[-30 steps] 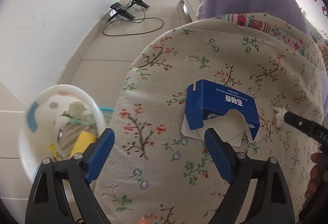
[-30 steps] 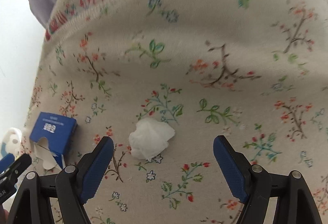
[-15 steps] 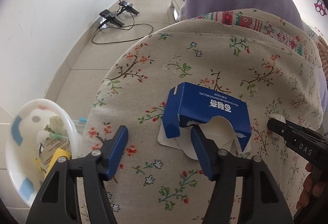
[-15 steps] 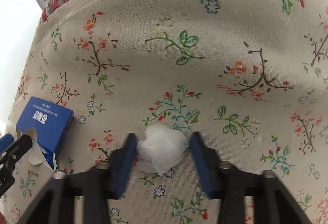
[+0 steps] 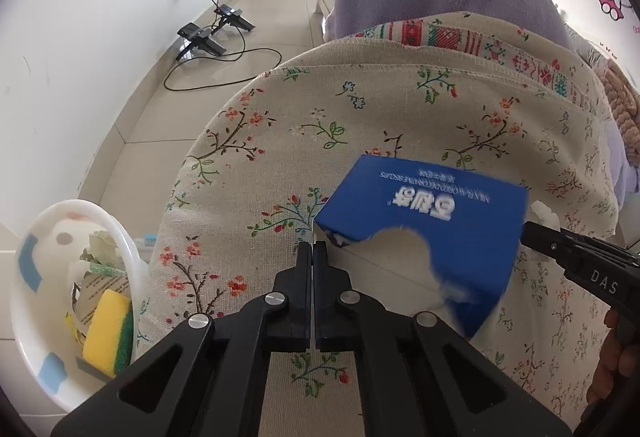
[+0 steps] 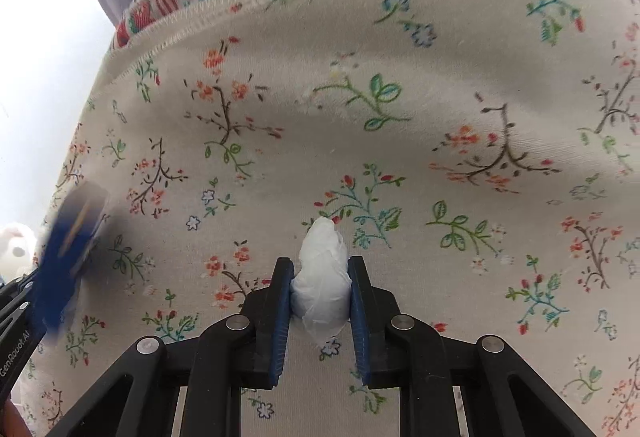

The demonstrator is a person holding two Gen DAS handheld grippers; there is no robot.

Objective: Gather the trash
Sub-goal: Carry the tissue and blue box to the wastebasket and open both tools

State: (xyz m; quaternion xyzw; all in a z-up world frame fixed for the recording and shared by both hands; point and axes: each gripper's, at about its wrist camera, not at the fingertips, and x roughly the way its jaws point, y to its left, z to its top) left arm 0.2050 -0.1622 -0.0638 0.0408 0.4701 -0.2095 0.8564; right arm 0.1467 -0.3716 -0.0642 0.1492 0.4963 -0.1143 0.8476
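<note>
Floral cloth (image 6: 440, 85) is stretching over the rounded cushion under both of your tools, and it is falling away steeply toward the tiled floor (image 5: 224, 93) on the left.

Your right gripper (image 6: 320, 297) is squeezing the white tissue wad (image 6: 322, 269) between its blue pads (image 6: 280, 317), with most of the wad bulging out past the tips. That grip looks shallow, so a quick swing could be shaking the tissue loose.

Your left gripper (image 5: 313, 251) is showing its fingers pressed together at the near corner of the torn blue carton (image 5: 424, 221). You are probably pinching only a thin flap there; the carton is blurring and tilting, so it may be pivoting or tearing free.

Just beside the carton's far edge, your other tool is crowding in, so the two could be knocking together if you are crossing paths.

Down to the left, the white bin (image 5: 24, 301) is sitting below the cushion's edge, already holding a yellow sponge (image 5: 106, 333) and paper scraps. Open floor is lying beyond it, with a black cable (image 5: 224, 69) well apart near the wall.
</note>
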